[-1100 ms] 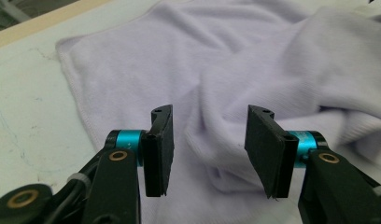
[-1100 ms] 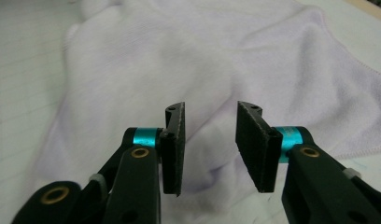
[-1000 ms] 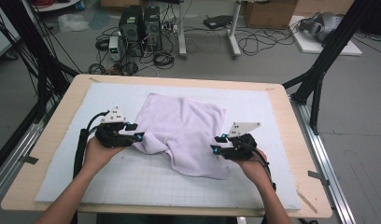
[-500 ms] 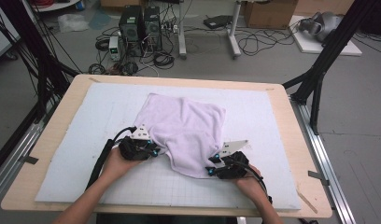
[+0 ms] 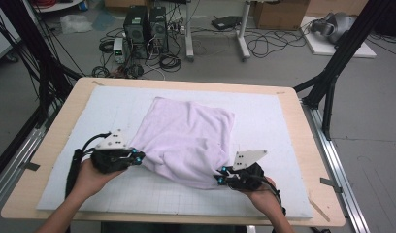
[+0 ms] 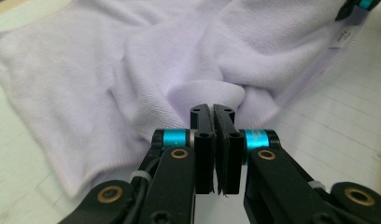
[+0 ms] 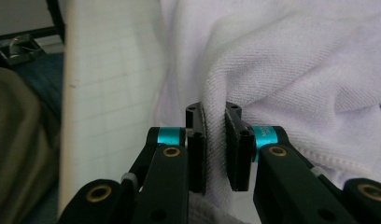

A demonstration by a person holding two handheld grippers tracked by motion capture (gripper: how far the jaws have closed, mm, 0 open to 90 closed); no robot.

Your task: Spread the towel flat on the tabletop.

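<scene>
While a lilac towel (image 5: 186, 138) lies rumpled mid-desk (image 5: 293, 121), left gripper (image 5: 136, 156) jaws pinching its near-left edge, having just closed, right gripper (image 5: 220, 175) jaws likewise just closed on its near-right corner.

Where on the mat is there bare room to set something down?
Free: the white mat left of the lilac towel, the strip right of it toward the table's edge, and the near strip. Crowded: the towel's near corners, where the left gripper and right gripper pinch.
</scene>
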